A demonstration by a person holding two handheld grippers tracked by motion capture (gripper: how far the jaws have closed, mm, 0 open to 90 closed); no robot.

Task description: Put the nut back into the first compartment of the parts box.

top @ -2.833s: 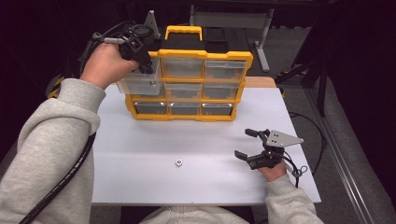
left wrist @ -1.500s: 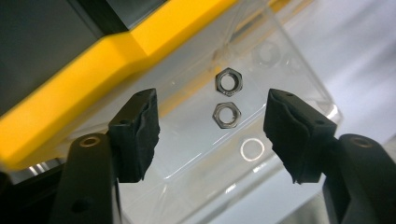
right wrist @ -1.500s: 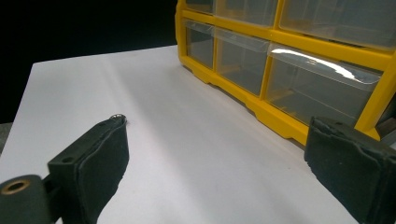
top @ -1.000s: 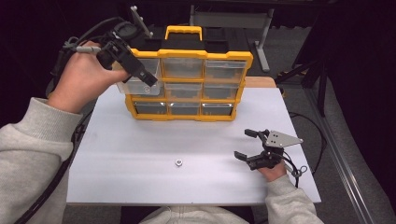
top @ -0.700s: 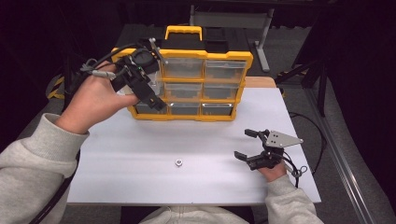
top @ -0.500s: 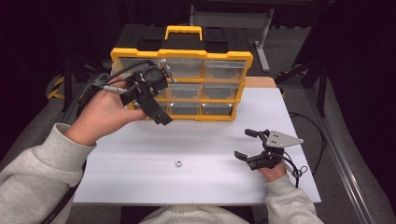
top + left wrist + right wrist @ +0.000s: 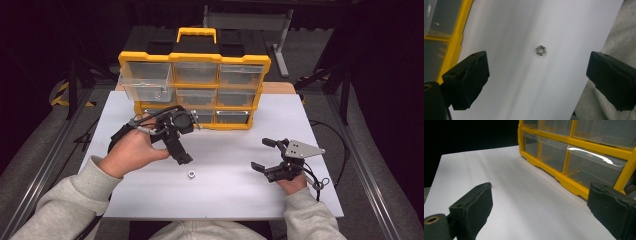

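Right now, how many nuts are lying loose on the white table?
1. The nut lies near the table's front edge, just ahead of the left gripper. Others may sit hidden inside the drawers.

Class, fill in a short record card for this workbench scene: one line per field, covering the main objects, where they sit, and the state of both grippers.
Surface: white table
Storage: yellow plastic organiser with clear drawers, upright at the table's far edge
Open drawer: clear top-left drawer, pulled out; a small item lies inside
Loose part: small silver hex nut, lying flat on the table, apart from both grippers
Left gripper: open, jaws wide, aimed down at the nut
Right gripper: open, holding nothing, low at the table's right, facing the organiser
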